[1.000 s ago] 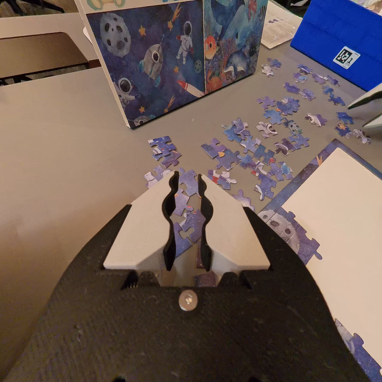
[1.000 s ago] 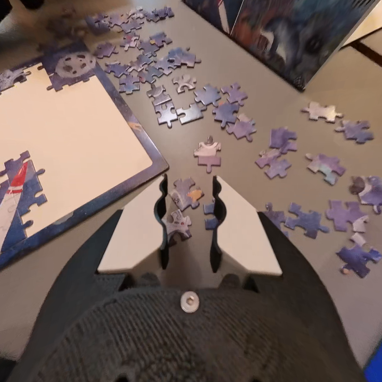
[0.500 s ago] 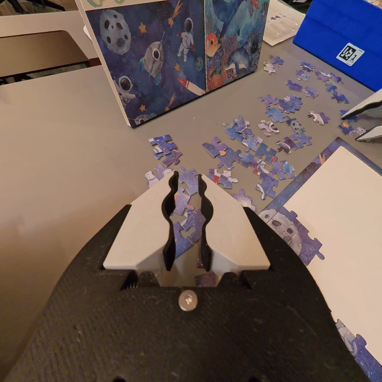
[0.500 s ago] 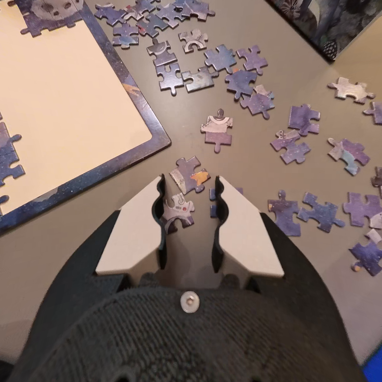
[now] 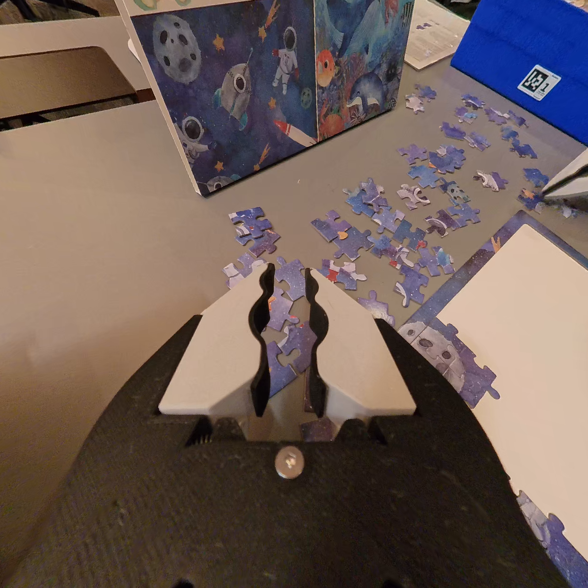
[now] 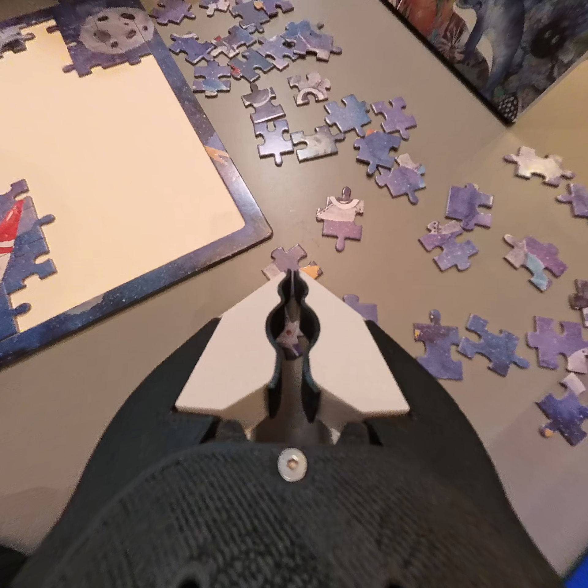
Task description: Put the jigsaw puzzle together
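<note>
My right gripper (image 6: 292, 274) is shut on a white-and-purple puzzle piece (image 6: 290, 334), which stands on edge between the pads, low over the grey table. Just past its tips lies a purple piece with an orange corner (image 6: 288, 257), close to the corner of the puzzle board (image 6: 222, 159). The right gripper also shows at the right edge of the left wrist view (image 5: 569, 187), tips down among loose pieces. My left gripper (image 5: 289, 269) is open, hovering over loose purple pieces (image 5: 291, 276) that lie on the table between its fingers, untouched by the pads.
The board (image 5: 471, 269) has a cream middle with moon and rocket sections fitted. Several loose pieces (image 6: 381, 127) are scattered on the table. A picture box (image 5: 254, 95) stands at the back, with a blue container (image 5: 525, 47) and a paper sheet (image 5: 436, 35) at the back right. Left tips to right tips: about 35 cm.
My right gripper closed on the white-and-purple piece that lay flat between its open fingers, and the piece now stands on edge. The left gripper has barely moved and stays open.
</note>
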